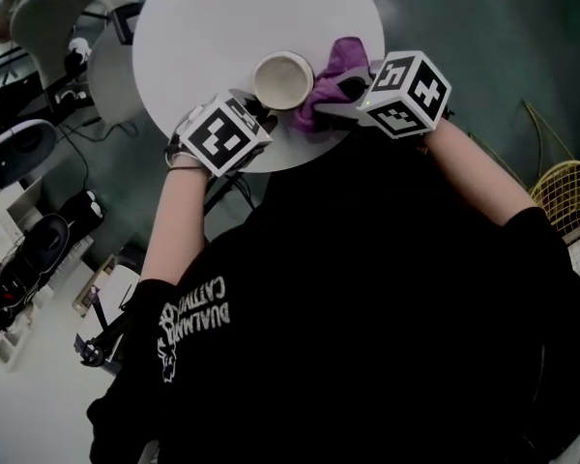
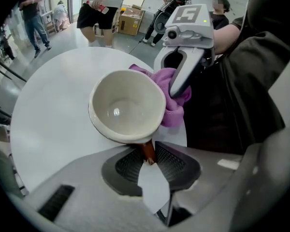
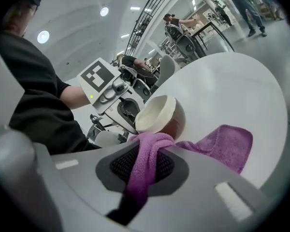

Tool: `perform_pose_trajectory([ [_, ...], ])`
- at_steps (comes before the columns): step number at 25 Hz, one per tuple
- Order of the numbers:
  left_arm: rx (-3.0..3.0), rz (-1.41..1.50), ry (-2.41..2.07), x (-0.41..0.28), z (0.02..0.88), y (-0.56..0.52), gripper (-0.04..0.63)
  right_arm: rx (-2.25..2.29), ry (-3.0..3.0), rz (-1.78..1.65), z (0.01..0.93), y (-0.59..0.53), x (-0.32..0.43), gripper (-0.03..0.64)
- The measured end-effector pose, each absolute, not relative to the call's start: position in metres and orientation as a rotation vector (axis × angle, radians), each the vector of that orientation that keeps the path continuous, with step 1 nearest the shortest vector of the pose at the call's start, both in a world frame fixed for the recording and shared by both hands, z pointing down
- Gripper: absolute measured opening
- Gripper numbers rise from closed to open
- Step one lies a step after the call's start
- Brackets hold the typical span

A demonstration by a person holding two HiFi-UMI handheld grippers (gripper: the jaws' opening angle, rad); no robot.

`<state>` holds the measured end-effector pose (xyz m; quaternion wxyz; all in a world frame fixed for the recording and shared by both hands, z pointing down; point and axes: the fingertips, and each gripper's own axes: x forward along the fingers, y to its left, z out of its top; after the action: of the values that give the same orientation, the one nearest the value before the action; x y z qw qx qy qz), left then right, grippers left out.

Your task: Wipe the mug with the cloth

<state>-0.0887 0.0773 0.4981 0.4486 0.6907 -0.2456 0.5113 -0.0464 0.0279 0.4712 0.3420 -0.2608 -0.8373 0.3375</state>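
Observation:
A cream-lined brown mug [image 1: 283, 80] is held over the near edge of the round white table [image 1: 203, 27]. My left gripper [image 2: 149, 159] is shut on the mug's brown handle [image 2: 148, 151], with the mug [image 2: 127, 105] tilted so that its empty inside faces the camera. My right gripper [image 3: 144, 166] is shut on a bunched purple cloth [image 3: 147, 163]. The cloth [image 1: 331, 78] presses against the mug's right side, and its loose end [image 3: 227, 146] lies on the table. In the right gripper view the mug [image 3: 160, 116] sits just beyond the cloth.
A grey chair [image 1: 63, 17] stands at the table's far left. Cables and dark gear [image 1: 29, 249] lie on the floor at the left. A yellow wire basket [image 1: 565, 196] is at the right. People stand in the background [image 2: 99, 4].

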Motion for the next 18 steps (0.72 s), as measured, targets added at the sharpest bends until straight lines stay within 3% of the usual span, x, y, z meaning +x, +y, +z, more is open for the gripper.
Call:
perform_pose_trajectory([
  [18,1.72,1.296,-0.565,-0.09,0.504,0.075,0.078,-0.959,-2.011,0.799,0.478,-0.007,-0.055,0.041],
])
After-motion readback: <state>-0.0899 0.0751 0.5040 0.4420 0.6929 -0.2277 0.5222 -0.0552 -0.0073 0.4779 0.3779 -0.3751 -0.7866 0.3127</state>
